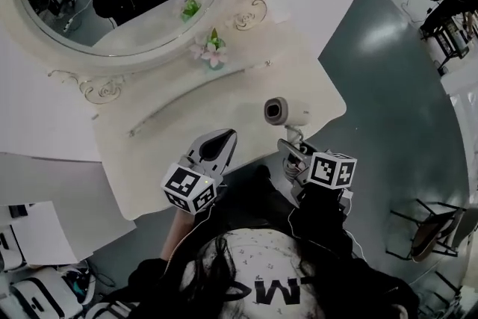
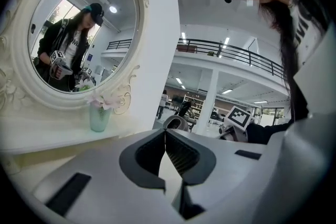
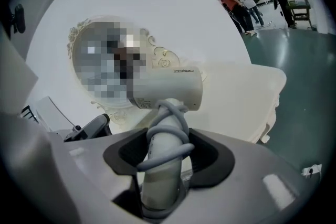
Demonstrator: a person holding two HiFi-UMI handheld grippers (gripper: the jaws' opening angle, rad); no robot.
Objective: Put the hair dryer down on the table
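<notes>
Hair dryer (image 1: 287, 111) held over the table (image 1: 224, 97)
Right gripper (image 1: 293, 155) clamps its handle, barrel lying 9-to-3 o'clock; bare tabletop lies toward 10 o'clock. Left gripper (image 1: 216, 146) has its jaws together, empty.

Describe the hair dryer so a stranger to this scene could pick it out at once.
Find the white dressing table with the oval mirror. At its near right edge, the right gripper grips the hair dryer by its handle. Alone here, it has a cream barrel and a grey cord wound round the handle.
</notes>
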